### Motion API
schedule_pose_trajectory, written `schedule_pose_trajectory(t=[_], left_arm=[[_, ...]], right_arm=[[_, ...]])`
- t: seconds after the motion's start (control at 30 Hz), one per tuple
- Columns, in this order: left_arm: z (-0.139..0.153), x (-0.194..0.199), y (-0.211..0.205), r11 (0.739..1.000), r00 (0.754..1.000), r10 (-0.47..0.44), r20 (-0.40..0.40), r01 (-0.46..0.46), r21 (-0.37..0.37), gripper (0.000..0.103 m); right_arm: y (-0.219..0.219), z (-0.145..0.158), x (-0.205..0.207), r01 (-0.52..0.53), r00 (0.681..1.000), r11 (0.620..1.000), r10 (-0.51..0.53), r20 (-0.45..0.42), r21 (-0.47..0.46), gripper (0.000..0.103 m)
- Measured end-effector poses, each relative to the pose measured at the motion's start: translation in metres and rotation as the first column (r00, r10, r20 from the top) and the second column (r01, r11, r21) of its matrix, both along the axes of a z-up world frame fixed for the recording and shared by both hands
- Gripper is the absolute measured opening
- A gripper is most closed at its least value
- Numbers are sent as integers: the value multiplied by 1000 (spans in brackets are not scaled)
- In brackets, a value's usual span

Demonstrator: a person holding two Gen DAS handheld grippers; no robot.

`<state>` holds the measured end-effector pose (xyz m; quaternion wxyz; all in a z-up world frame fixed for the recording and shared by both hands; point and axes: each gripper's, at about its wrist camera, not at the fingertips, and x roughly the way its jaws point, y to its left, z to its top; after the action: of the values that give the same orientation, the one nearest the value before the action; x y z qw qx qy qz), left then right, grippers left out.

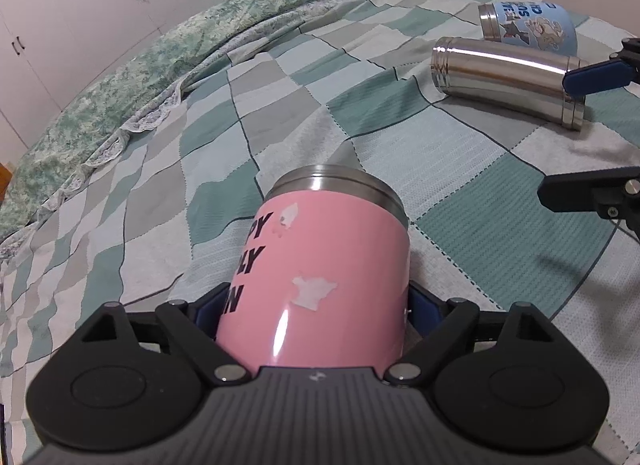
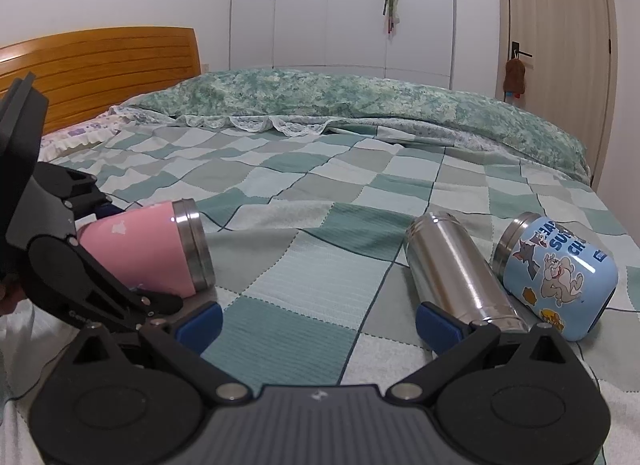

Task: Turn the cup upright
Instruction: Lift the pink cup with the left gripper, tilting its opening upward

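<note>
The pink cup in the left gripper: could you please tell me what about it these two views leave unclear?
- Lettering on the pink cup: left wrist view, cut off by the cup's curve; only fragments show.
- Its base: both views, buried in the left gripper.
- Its mouth: left wrist view, pointing away; right wrist view, seen only edge-on.
- Contact with the checked blanket: right wrist view, blocked by the gripper's linkage.

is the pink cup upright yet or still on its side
On its side: the pink cup lies with its steel rim sideways, clamped in the left gripper.
</note>
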<state>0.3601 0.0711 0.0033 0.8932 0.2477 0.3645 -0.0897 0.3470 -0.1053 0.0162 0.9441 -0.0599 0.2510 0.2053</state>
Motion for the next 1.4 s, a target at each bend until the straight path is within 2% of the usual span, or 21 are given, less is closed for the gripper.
schedule_pose_trajectory(t=[0.37, 0.8, 0.97, 1.13, 1.4], left_arm=[[23, -42, -13, 1000, 1000, 3, 24, -3, -15, 87], [71, -152, -44, 1000, 998, 5, 59, -4, -17, 86], [80, -196, -57, 1000, 999, 13, 36, -12, -19, 86], [77, -219, -63, 997, 998, 42, -53, -45, -66, 86], [48, -205, -80, 996, 992, 30, -122, -40, -83, 86]], right_arm=[[-10, 26, -42, -6, 999, 1000, 5, 44, 26, 103], [-41, 63, -136, -27, 995, 998, 21, 101, 56, 103], [-52, 70, -170, -38, 993, 997, 31, 115, 63, 103], [-67, 73, -196, -36, 992, 997, 27, 121, 73, 103], [-88, 64, -194, 4, 995, 998, -11, 96, 70, 103]])
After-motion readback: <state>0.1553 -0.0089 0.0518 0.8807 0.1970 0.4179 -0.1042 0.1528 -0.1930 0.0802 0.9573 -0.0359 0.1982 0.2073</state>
